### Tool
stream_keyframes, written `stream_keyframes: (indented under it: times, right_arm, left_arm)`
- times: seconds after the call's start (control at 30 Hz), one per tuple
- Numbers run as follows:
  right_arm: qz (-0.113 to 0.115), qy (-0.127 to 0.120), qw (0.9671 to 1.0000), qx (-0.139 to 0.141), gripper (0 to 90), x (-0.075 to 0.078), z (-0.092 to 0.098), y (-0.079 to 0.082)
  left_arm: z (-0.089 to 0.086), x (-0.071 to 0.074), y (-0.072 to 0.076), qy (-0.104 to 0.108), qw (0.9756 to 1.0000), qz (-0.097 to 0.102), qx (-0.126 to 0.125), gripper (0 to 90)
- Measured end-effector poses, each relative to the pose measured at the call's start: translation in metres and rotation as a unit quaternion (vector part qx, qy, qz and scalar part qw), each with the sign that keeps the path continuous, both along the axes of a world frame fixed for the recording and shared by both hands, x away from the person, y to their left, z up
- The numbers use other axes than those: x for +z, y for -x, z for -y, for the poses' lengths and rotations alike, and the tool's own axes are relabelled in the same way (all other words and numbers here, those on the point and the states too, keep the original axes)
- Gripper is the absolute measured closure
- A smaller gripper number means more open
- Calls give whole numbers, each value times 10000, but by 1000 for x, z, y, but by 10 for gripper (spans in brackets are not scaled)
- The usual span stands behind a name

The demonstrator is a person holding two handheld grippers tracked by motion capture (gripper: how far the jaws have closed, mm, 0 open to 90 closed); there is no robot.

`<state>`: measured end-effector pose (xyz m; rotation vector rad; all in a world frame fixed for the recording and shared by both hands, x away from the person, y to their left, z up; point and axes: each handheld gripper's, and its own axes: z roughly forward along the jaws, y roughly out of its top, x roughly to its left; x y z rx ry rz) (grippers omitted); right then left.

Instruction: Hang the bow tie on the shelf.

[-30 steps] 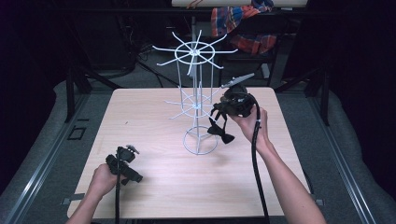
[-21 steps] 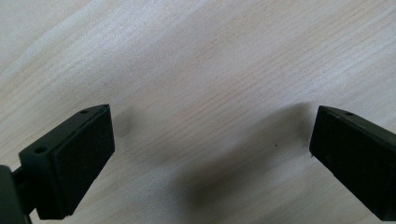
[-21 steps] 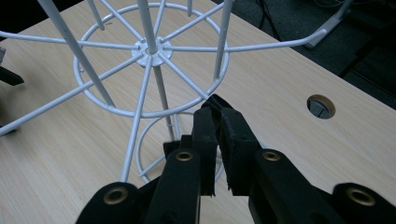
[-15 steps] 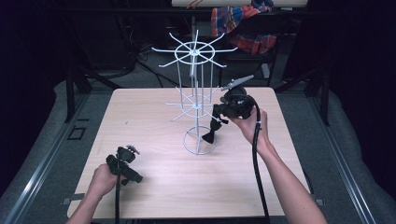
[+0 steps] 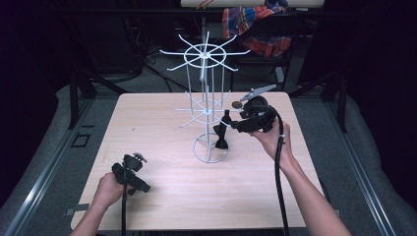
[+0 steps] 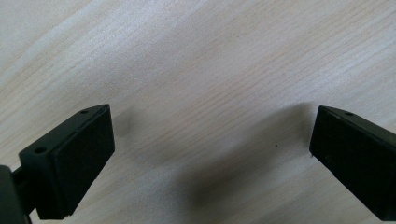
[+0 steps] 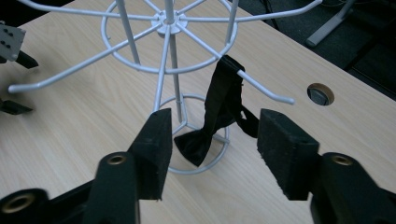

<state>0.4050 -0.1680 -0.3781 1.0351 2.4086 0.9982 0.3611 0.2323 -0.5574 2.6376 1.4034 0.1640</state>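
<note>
High view: bow tie now hangs by its strap from a lower arm of the wire rack, dangling over the rack's base ring. Right gripper sits just beside the rack; its jaws have just been opening, tie loose between them, pads not pressing, so it's let go. Hanging looks done. Left gripper is well apart from the rack, low over the tabletop, spread w/ nothing in it.
</note>
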Motion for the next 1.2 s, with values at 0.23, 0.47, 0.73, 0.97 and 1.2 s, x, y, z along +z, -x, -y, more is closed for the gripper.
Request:
stream_keyframes:
  times: [0.23, 0.47, 0.73, 0.97, 1.2]
  right_arm:
    - [-32, -2, 10000, -41, 335, 1, 19, 15]
    - [-33, 107, 9999, -63, 278, 0, 33, 27]
    - [-100, 204, 9997, -92, 220, -6, 52, 45]
    - [-247, 267, 9992, -154, 169, -21, 69, 55]
    - [-528, 382, 9977, -186, 146, -49, 85, 68]
  left_arm:
    - [1, 0, 0, 5, 10000, -2, 24, 1]
    - [1, 0, 0, -2, 10000, -17, 20, 1]
    - [2, 0, 1, -8, 10000, -15, 15, 1]
    - [2, 0, 1, -17, 10000, -12, 3, 1]
    - [3, 1, 1, -29, 10000, 10, 7, 1]
